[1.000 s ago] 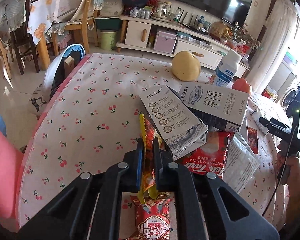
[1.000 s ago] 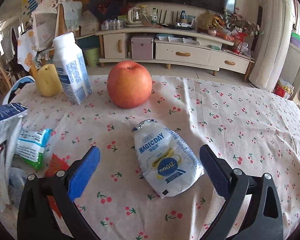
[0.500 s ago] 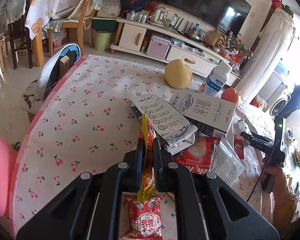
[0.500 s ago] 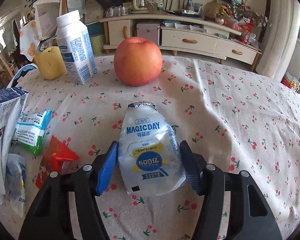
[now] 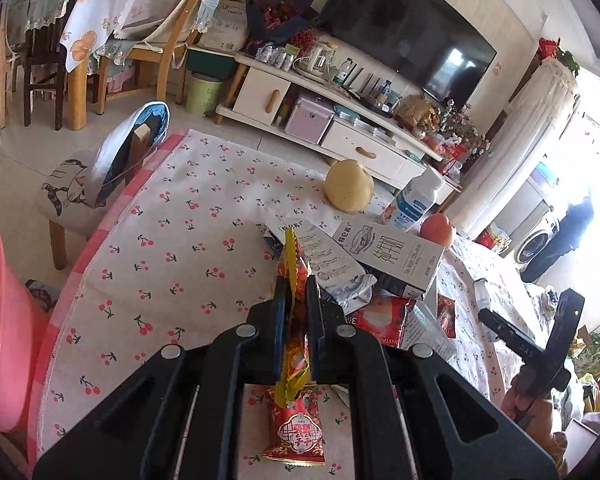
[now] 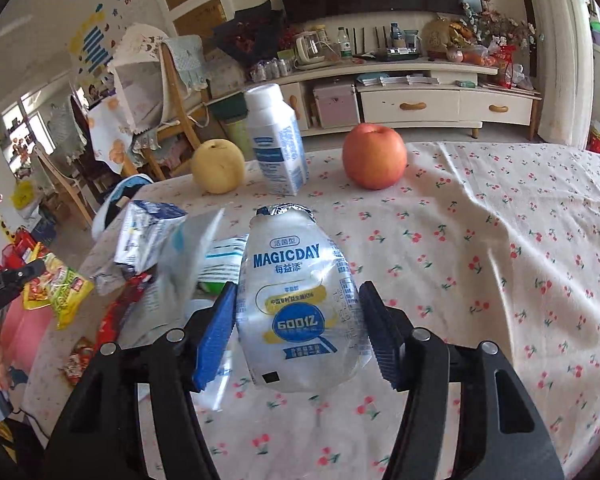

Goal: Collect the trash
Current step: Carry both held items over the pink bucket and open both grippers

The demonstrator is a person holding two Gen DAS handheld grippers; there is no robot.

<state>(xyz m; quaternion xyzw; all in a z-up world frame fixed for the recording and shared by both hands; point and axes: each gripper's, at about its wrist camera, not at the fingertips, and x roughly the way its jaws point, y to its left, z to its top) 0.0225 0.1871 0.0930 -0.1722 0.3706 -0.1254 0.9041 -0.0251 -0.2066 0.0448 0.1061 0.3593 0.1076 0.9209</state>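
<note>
Left gripper [image 5: 295, 300] clenched on yellow-red wrapper [image 5: 294, 280], lower part hidden btwn fingers. Right gripper [image 6: 300, 320] clamped on MAGICDAY pouch [image 6: 300, 304]; trash pile [image 6: 148, 248] far left blurred, partly cut off.

A lived-in family living room: big dark television [image 5: 404, 36] above a cream TV cabinet [image 6: 412, 100] crowded with bottles and a kettle [image 6: 310, 50], wooden dining chairs [image 5: 168, 52] draped in cloth, a washing machine [image 5: 538, 240] off to the side, cherry-print tablecloth [image 6: 480, 240] covering the table.

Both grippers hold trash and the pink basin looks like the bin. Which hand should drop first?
Left, probably. The pink basin sits just left of the left gripper clamping the yellow-red wrapper. The right gripper, holding the MAGICDAY pouch, is farther away.
</note>
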